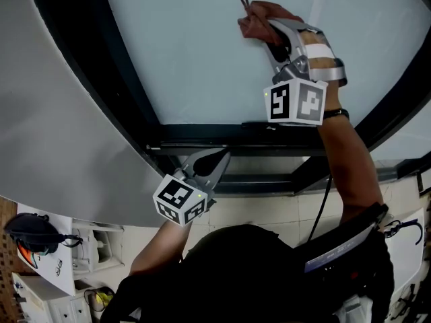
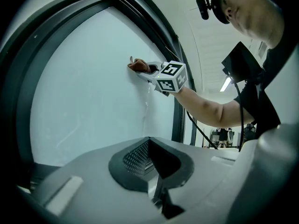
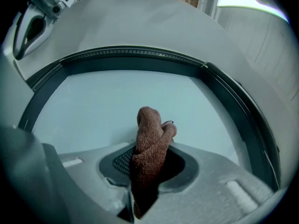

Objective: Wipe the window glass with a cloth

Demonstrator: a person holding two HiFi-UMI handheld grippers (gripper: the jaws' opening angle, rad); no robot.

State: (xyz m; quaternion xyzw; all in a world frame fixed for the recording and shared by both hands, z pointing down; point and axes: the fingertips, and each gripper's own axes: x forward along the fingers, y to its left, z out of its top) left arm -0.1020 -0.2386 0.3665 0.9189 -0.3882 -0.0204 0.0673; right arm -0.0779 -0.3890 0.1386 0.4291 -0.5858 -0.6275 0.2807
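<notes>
- The left gripper [image 1: 217, 160] hangs at about 6 o'clock in the head view. Its jaws are closed together on nothing and point at the dark window frame [image 1: 202, 134], near it but apart from the pane.
- The window glass [image 1: 182, 59] fills the upper half of that view. No streak or wet patch can be made out on it.
- The brown cloth [image 1: 256, 17] sits at 1 o'clock, bunched into a wad that appears to touch the glass, well above the bottom rail.
- The right gripper [image 1: 268, 32] is at 5 o'clock from the wad, its jaws clamped on the cloth's lower folds.
- Risk: only a small wad reaches past the jaw tips, so a hard push or a tilt could bring the bare tips onto the pane and scrape it.
- Risk: drag across the glass may tug the folds out of the clamp, and the cloth would drop.
- Risk: a wad this narrow wipes thin bands, so strips may be missed.
</notes>
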